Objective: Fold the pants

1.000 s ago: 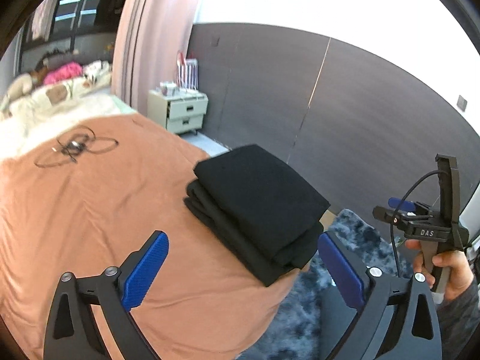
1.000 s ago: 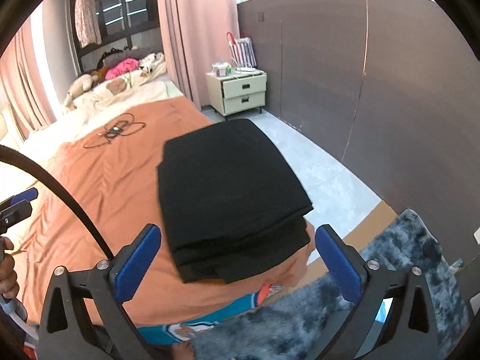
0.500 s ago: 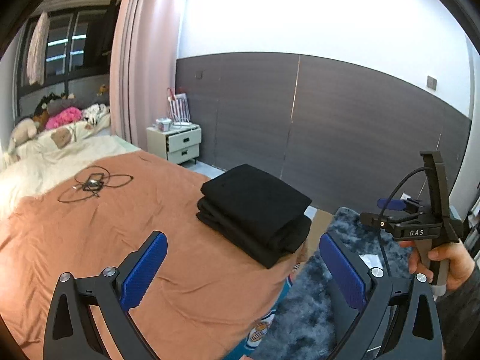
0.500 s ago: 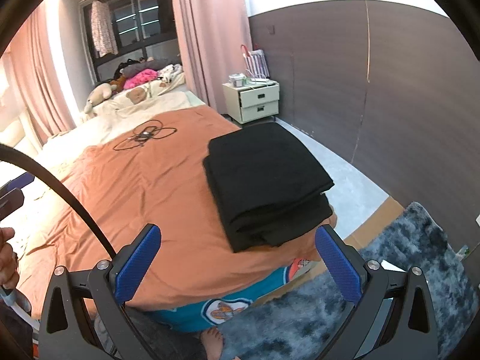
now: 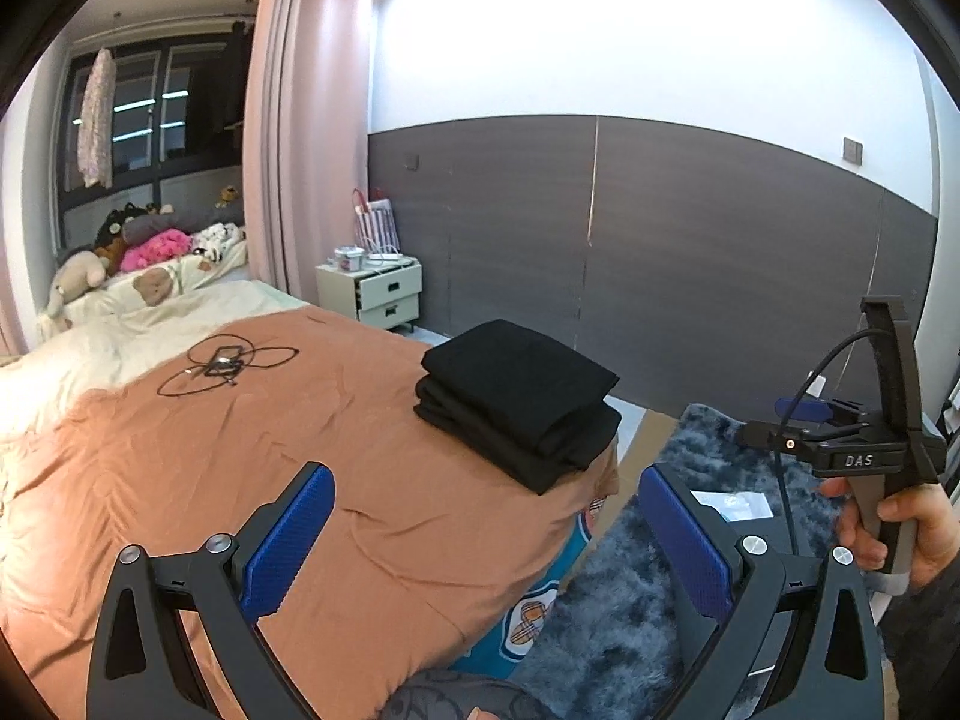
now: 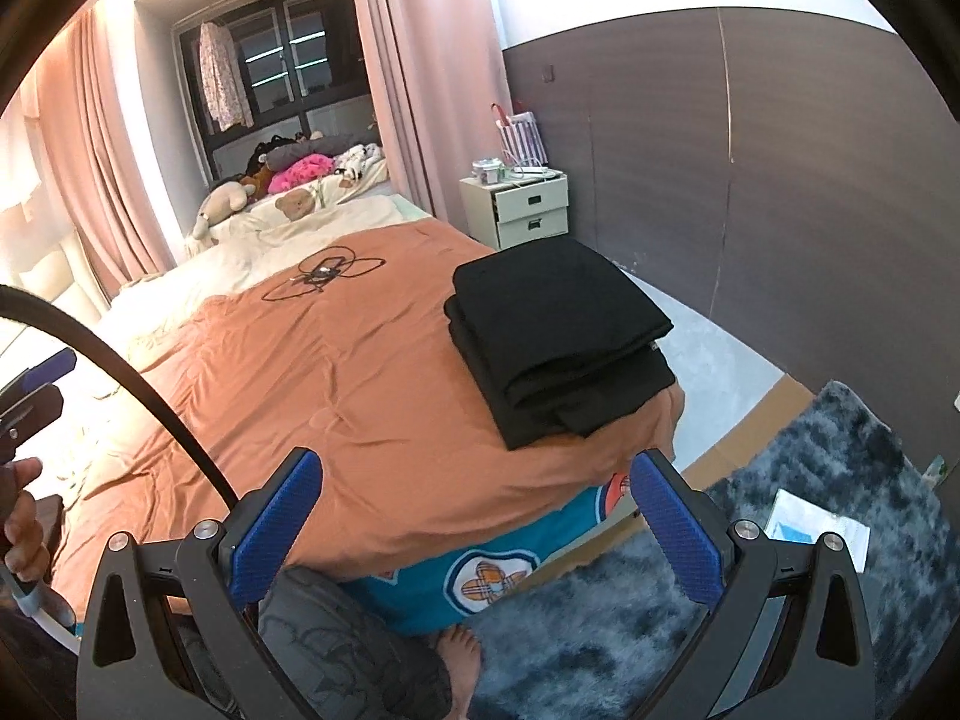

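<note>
Your folded black fabric pants lie as a squared, layered stack at the corner of the bed's orange-brown cover, by the edge nearest the grey shaggy rug, touched by neither claw. Your left claw and right claw both stand wide open with blue-padded fingers spread, holding nothing, well short of the stack; your right hand shows on its black handle in the left view. Further up the cover lies a looped black cable, and a cream two-drawer nightstand stands against the dark panelled wall.
</note>
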Available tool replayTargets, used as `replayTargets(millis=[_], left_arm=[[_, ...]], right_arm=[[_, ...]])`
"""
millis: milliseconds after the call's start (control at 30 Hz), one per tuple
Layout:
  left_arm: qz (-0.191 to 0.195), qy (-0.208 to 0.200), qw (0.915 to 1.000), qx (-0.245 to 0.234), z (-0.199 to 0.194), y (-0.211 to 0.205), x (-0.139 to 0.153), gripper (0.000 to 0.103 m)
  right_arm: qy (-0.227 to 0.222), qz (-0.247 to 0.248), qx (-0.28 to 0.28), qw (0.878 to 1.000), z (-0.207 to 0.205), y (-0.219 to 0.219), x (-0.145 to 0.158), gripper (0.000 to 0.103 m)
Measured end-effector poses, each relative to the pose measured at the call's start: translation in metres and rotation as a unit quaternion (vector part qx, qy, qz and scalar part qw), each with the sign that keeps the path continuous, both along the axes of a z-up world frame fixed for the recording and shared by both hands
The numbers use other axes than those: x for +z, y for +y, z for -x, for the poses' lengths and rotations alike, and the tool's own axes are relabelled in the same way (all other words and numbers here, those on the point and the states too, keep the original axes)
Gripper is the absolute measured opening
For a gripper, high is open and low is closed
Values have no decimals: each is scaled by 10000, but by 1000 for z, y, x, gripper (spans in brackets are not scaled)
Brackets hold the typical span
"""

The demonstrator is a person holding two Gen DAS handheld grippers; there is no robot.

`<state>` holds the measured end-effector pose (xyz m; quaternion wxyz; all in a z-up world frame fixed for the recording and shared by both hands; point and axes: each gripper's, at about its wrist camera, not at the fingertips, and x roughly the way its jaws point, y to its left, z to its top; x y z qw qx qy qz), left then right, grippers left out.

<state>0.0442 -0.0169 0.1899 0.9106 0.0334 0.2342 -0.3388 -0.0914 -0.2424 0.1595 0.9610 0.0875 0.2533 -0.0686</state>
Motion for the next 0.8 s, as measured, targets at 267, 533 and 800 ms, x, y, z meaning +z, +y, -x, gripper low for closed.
replayTargets(millis=[267, 533, 800], left_arm=[[134, -213, 9993, 289, 45, 24, -12, 103], [158, -190, 9979, 592, 81, 44, -38, 103], [73, -228, 9947, 1003, 107, 60, -57, 103]], right_arm=[[-315, 214, -25, 9993, 42, 27, -17, 103], [-539, 575, -51, 9969, 69, 66, -42, 103], [-752, 508, -75, 9958, 95, 94, -66, 103]])
